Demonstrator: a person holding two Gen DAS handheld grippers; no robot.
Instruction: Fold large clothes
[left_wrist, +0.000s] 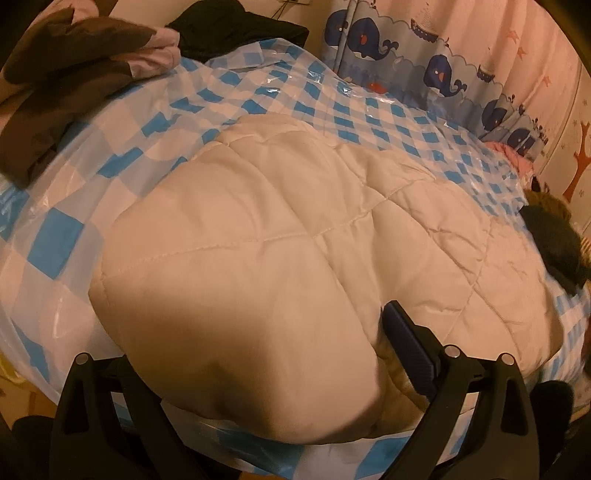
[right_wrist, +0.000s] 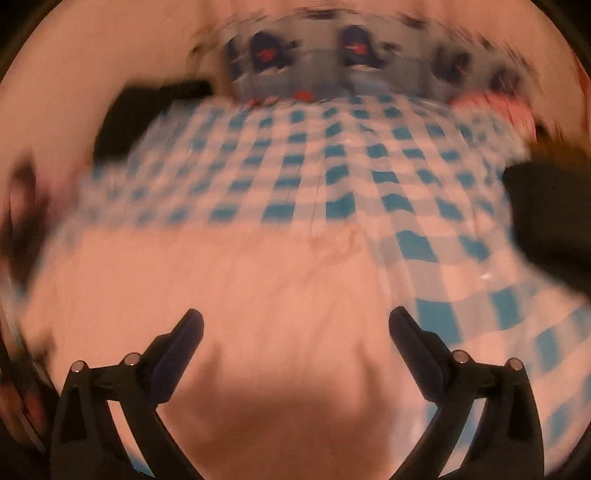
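A cream quilted coat (left_wrist: 258, 236) lies spread in the middle of the bed, on a blue-and-white checked plastic sheet (left_wrist: 332, 110). The left gripper (left_wrist: 258, 354) has a thick fold of the coat bulging up between its fingers; only one blue pad (left_wrist: 406, 347) shows, so whether it clamps the fabric cannot be told. The right gripper (right_wrist: 295, 332) hangs over the coat's near part with its jaws spread wide and empty. Its view is blurred. Dark brown clothes (left_wrist: 55, 92) are heaped at the far left of the bed.

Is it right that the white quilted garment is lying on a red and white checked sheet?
Not quite. The white quilted garment lies on a blue and white checked sheet, not a red one; the left wrist view shows it.
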